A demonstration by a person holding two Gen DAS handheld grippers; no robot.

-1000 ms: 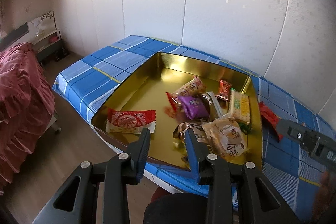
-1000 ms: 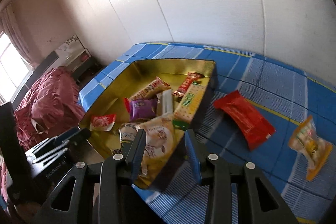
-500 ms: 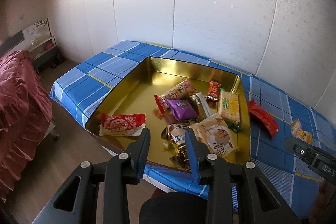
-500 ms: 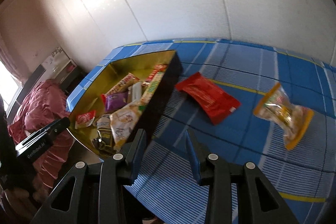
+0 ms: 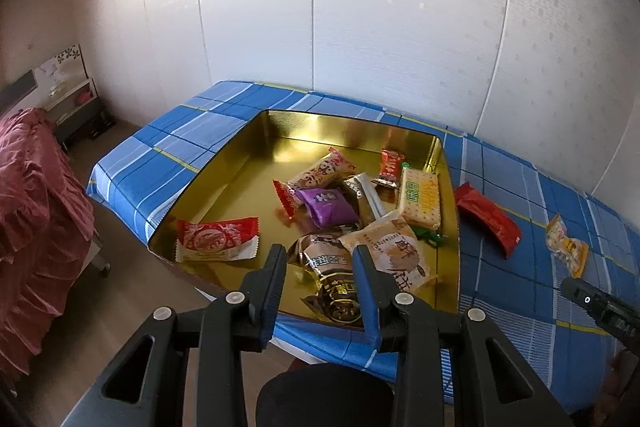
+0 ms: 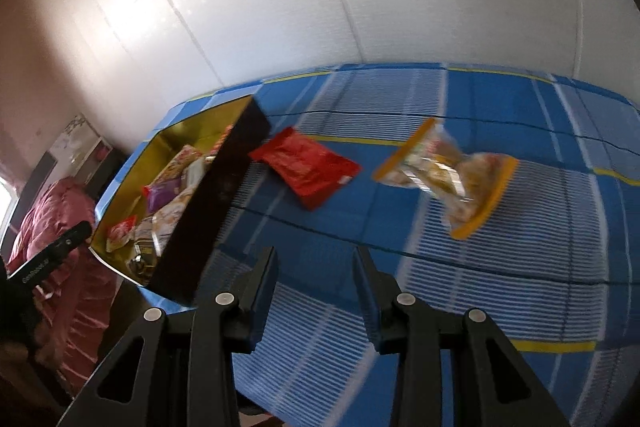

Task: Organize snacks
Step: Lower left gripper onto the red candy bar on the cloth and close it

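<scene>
A gold tin box (image 5: pixel 244 155) sits on the blue plaid table and holds several snack packets, among them a purple one (image 5: pixel 330 207) and a red-and-white one (image 5: pixel 218 239). My left gripper (image 5: pixel 320 259) is open and empty, above the box's near edge. Two snacks lie on the cloth right of the box: a red packet (image 6: pixel 308 165) (image 5: pixel 490 219) and a clear packet with orange ends (image 6: pixel 446 173) (image 5: pixel 566 251). My right gripper (image 6: pixel 314 263) is open and empty, above the cloth in front of them. The box's dark outer wall (image 6: pixel 208 211) is to its left.
The blue plaid tablecloth (image 6: pixel 460 267) covers the table against a white panelled wall. A bed with a pink ruffled cover (image 5: pixel 36 219) stands on the left across a strip of wooden floor. The right gripper's tip (image 5: pixel 600 307) shows in the left wrist view.
My right gripper has swung right, away from the box and toward the two loose packets. My left gripper has pulled back a little from the box. Both stay open.
</scene>
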